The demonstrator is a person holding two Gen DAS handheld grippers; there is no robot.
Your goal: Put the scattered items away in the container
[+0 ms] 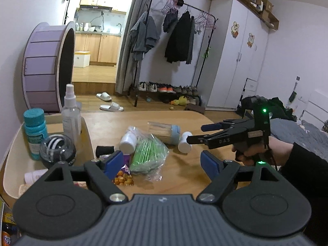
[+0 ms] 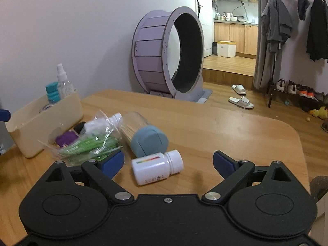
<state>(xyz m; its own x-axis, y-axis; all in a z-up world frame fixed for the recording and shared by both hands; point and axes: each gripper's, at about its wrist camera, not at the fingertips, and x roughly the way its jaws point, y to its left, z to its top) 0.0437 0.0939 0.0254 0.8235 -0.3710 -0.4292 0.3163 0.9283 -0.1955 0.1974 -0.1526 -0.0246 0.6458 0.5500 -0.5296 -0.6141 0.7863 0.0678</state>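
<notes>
A cream bin (image 1: pixel 12 149) at the table's left holds a teal bottle (image 1: pixel 34 131), a spray bottle (image 1: pixel 70 112) and a striped ball (image 1: pixel 57 147). Scattered beside it lie a bag of green swabs (image 1: pixel 147 153), a snack packet (image 1: pixel 124 179), a toothpick jar (image 1: pixel 164 131) with a blue lid and two white bottles (image 1: pixel 128 141) (image 1: pixel 184 142). My left gripper (image 1: pixel 162 164) is open above the swab bag. My right gripper (image 2: pixel 168 164) is open, with a white pill bottle (image 2: pixel 156 167) lying between its fingers, untouched. The bin (image 2: pixel 41 123) sits far left of it.
The wooden table (image 2: pixel 225 127) has a rounded far edge. A purple wheel (image 2: pixel 168 55) stands on the floor behind it. A clothes rack (image 1: pixel 180 37) and shoes stand beyond. A person's hand (image 1: pixel 256 151) holds the right gripper (image 1: pixel 197 133) at the table's right.
</notes>
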